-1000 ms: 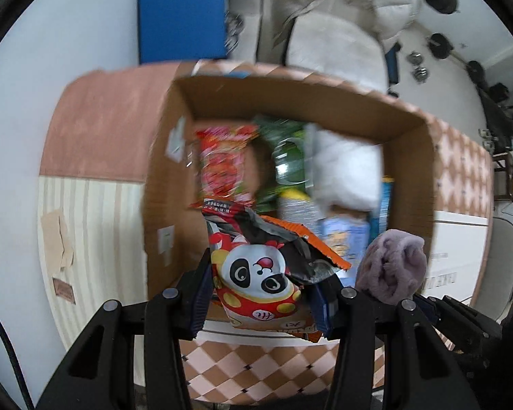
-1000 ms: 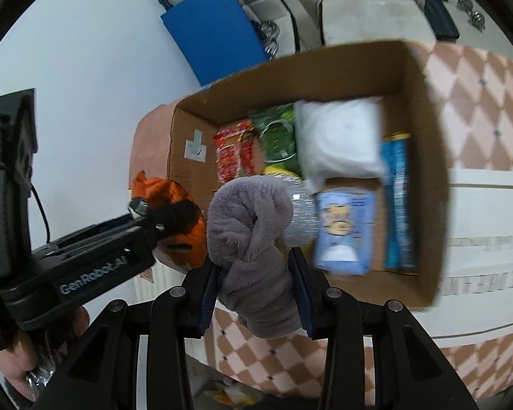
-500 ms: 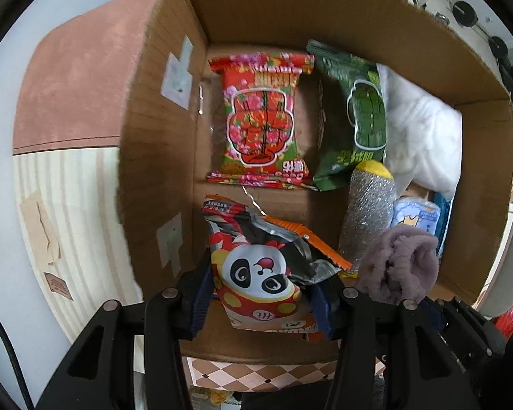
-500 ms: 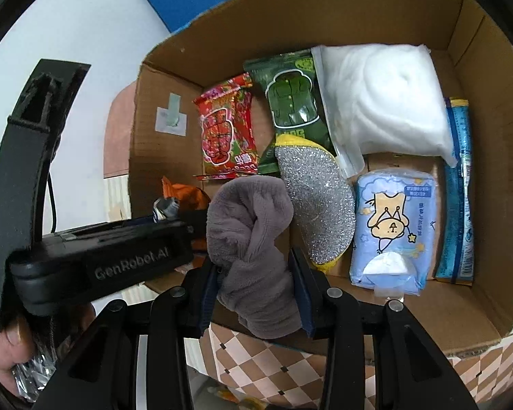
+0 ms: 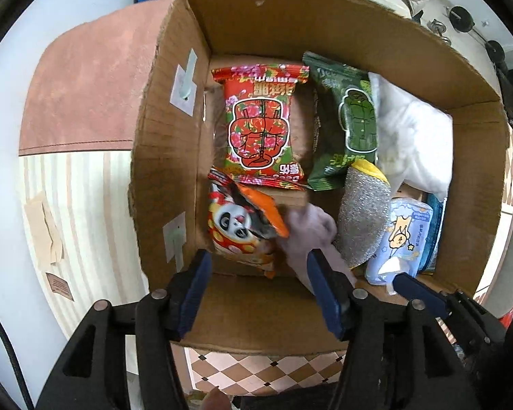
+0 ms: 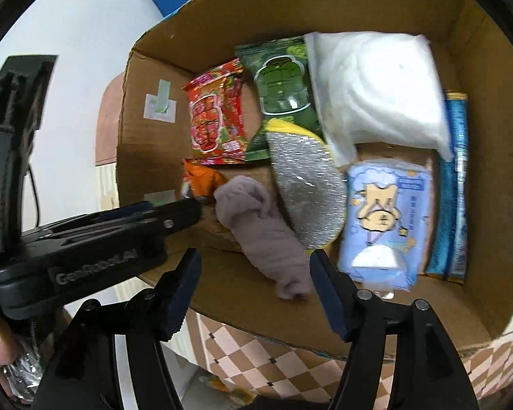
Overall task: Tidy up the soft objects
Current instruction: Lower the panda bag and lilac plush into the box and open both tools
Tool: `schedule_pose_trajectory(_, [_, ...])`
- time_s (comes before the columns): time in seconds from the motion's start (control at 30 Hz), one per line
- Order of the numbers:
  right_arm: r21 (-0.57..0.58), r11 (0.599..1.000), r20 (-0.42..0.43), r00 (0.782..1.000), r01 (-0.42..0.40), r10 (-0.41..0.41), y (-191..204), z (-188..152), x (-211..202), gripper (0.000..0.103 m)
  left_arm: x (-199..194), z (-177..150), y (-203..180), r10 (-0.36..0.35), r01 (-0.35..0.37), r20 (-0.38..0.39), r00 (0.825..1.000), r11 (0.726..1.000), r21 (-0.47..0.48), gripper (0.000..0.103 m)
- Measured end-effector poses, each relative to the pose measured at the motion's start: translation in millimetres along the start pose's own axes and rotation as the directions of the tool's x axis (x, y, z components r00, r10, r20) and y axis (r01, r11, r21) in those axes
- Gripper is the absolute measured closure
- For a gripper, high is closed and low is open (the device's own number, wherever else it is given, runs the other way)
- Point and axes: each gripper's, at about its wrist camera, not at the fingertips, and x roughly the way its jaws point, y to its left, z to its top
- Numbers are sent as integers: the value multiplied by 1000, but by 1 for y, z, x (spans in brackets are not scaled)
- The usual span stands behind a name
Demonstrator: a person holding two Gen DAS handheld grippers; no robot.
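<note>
Both loads just let go. Half a second ago clamped between blue pads; now lying loose inside the brown cardboard box [image 5: 325, 24].

Left gripper [image 5: 256, 283]: pads spread wide, nothing between them. Crinkled red-and-orange panda snack packet [image 5: 237, 229] dropped at the near left corner of the box floor, hard against the left wall and just below the red flowered snack bag [image 5: 260, 126].

Right gripper [image 6: 253, 290]: likewise parted and empty. Rolled mauve-grey fleece sock [image 6: 263, 232] down along the near wall, beside the panda packet on one side and touching the silver-mesh scouring sponge with yellow edge [image 6: 304, 191] on the other. Blurred in the left view, so possibly not quite settled.

Farther in, unchanged: dark green snack packet [image 6: 284, 95], white padded pouch [image 6: 376, 89], pale blue tissue pack with a cartoon animal [image 6: 383, 218], blue foil sachet [image 6: 456, 188] along the right wall.

Meaning for the task: two more soft items stowed, near row of the box now nearly filled, both tools free to withdraw and fetch whatever remains outside.
</note>
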Motion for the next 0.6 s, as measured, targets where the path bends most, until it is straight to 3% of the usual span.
schedule_pose_trajectory(0.27, [-8, 993, 66, 991, 118, -118, -25, -17, -29, 35, -22, -30, -16, -1, 1, 121, 993, 1000, 2, 47])
schedule_pose_trajectory(0.5, [-1, 962, 170, 948, 273, -269, -50, -30, -65, 35, -46, -54, -33, 29, -34, 260, 965, 999, 18, 46])
schedule_pose_trajectory(0.6, [9, 953, 181, 937, 302, -298, -56, -39, -74, 33, -52, -60, -40, 28, -36, 297, 954, 999, 22, 37])
